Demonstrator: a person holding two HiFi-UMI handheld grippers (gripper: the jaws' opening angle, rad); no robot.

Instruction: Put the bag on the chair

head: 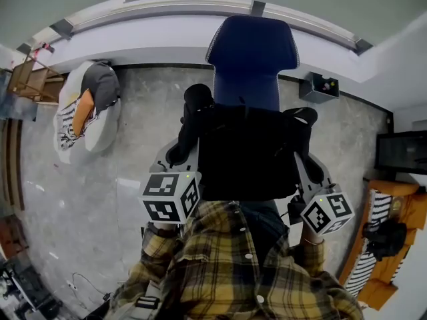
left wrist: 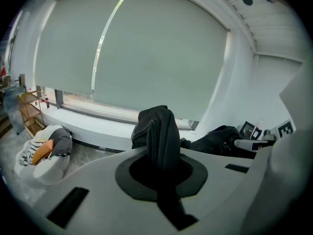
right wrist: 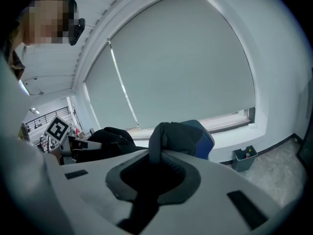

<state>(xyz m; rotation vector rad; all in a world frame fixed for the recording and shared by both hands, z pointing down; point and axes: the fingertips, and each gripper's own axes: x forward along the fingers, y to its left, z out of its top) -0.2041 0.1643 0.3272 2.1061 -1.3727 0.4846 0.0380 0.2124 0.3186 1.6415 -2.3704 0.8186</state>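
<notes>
A: What is hidden or cut off here?

B: The grey floor (head: 133, 172) is cut off at the bottom of the head view by the person's checked shirt (head: 233, 272). The blue chair (head: 252, 52) shows only its backrest. Its seat is covered by the black bag (head: 247, 155), so whether the bag rests on the seat or hangs above it cannot be told. The bag's lower edge is lost against the shirt.

A: Which way does the bag lie?

B: It is a broad dark block just in front of the backrest. Its width runs left to right from one pair of tongs to the other, with a padded end standing up at each upper corner. The steep view squashes its height, so its long axis cannot be settled.

A: And the tongs?

B: The left tongs (head: 180, 153) are pressed together on a padded fold with a zip (left wrist: 154, 136) at the bag's left corner. The right tongs (head: 308, 155) pinch a similar fold at the right corner. In each gripper view black fabric fills the gap between the jaws.

A: How much room is there around the chair?

B: The chair's back is close to the white window ledge (head: 153, 42). To its left lies open floor, with a white and grey cushion (head: 87, 112) well apart. To its right a small grey bin (head: 319, 87) stands near the chair against the wall.
</notes>
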